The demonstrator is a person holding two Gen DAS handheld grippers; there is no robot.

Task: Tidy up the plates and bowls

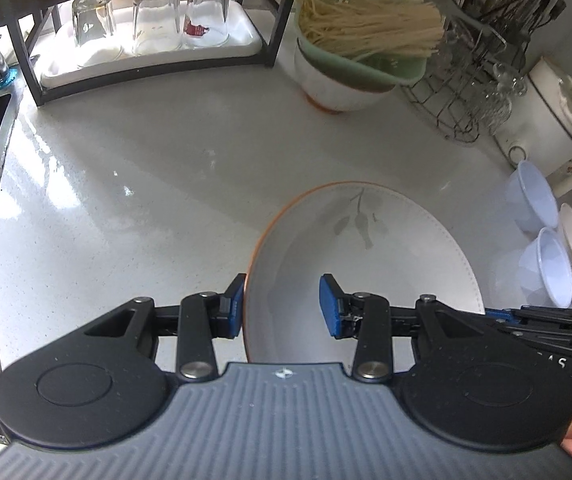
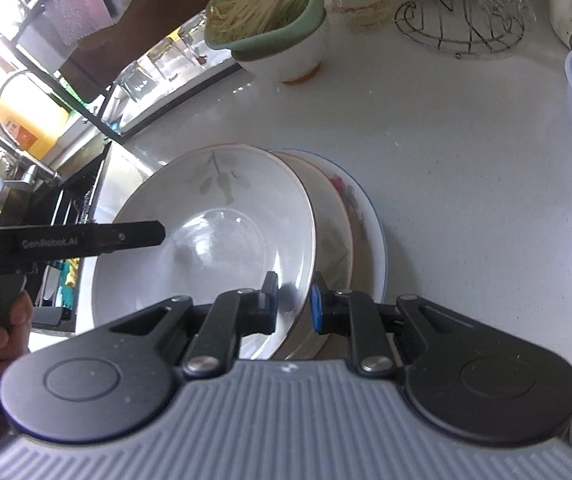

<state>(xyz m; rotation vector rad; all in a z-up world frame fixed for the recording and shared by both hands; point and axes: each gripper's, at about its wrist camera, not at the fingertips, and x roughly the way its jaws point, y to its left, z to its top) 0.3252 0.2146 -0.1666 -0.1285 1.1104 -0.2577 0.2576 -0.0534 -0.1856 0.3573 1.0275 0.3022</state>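
Two hand-held grippers work one stack, and most of the risk sits in that shared load. We start with the desk: its pale surface looks glossy and possibly damp toward the sink edge, so anything set down near there could slide.

Next, the stack itself. In the right wrist view a leaf-pattern plate lies tilted on top of two more plates, a gold-rimmed one and a flower-pattern one, near the front of the desk. We judge the top plate is being lifted or settled; if it tips further, it could scrape or drag the plates beneath toward the edge.

Our right hand-held gripper is clamped on the leaf-pattern plate's rim, fingers pinching a thin, smooth lip. That hold is narrow, and glazed ceramic may slip or swing under its own weight.

Our left hand-held gripper stands apart, straddling the opposite rim without pressing it. Closing off-centre could knock the plate loose.

Smallest concern: the blue bowls at the right, well apart, matter only if we swing wide.
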